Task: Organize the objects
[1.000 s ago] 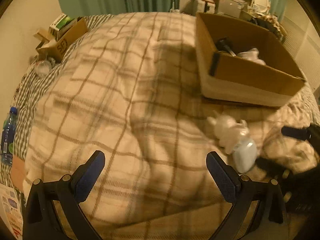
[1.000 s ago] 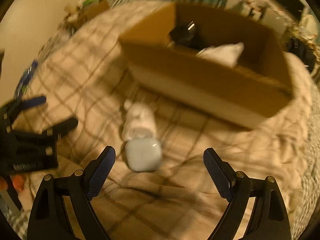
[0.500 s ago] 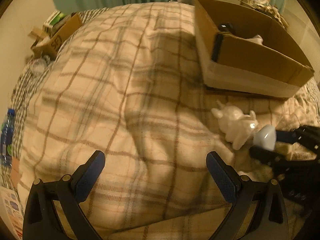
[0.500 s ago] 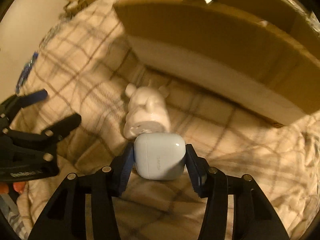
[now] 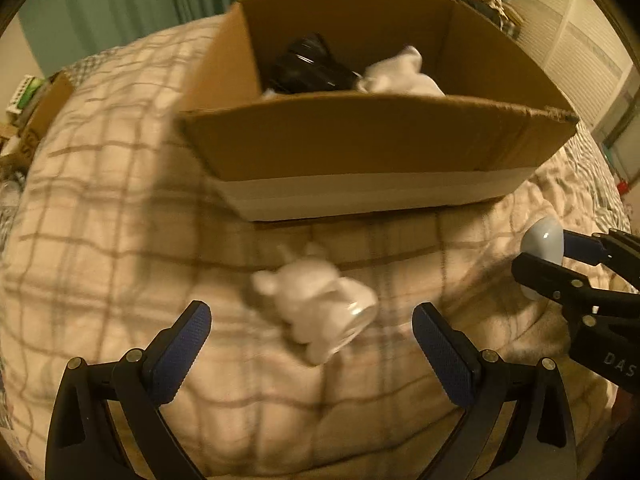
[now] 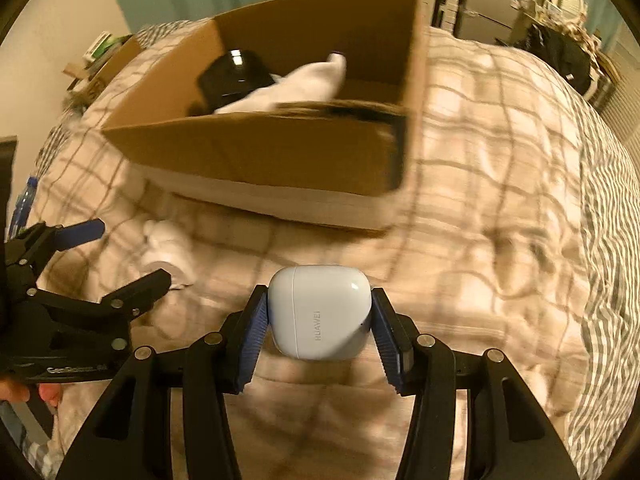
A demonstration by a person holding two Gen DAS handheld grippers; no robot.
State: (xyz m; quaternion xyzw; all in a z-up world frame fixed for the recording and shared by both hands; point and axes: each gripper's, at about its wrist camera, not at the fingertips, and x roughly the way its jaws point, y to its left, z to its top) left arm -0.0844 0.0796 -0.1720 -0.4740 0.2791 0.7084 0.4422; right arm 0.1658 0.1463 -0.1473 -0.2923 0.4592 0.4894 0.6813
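My right gripper [image 6: 320, 320] is shut on a pale blue earbud case [image 6: 318, 314] and holds it above the plaid blanket, in front of the cardboard box [image 6: 260, 152]. The case also shows in the left wrist view [image 5: 542, 236], at the right. My left gripper [image 5: 312, 344] is open, its fingers either side of a white animal figurine [image 5: 320, 308] that lies on the blanket. The figurine shows blurred in the right wrist view [image 6: 168, 252]. The box [image 5: 360, 152] holds a black object [image 5: 308, 68] and a white item [image 5: 400, 76].
The plaid blanket [image 5: 100, 220] covers the whole bed. A small cardboard box with clutter [image 5: 32, 116] sits off the bed's far left. A blue bottle [image 6: 22, 208] lies at the left edge. Cluttered furniture [image 6: 500, 12] stands behind the bed.
My right gripper closed on the earbud case and lifted it off the blanket. My left gripper moved right and forward, now framing the white figurine close to the box.
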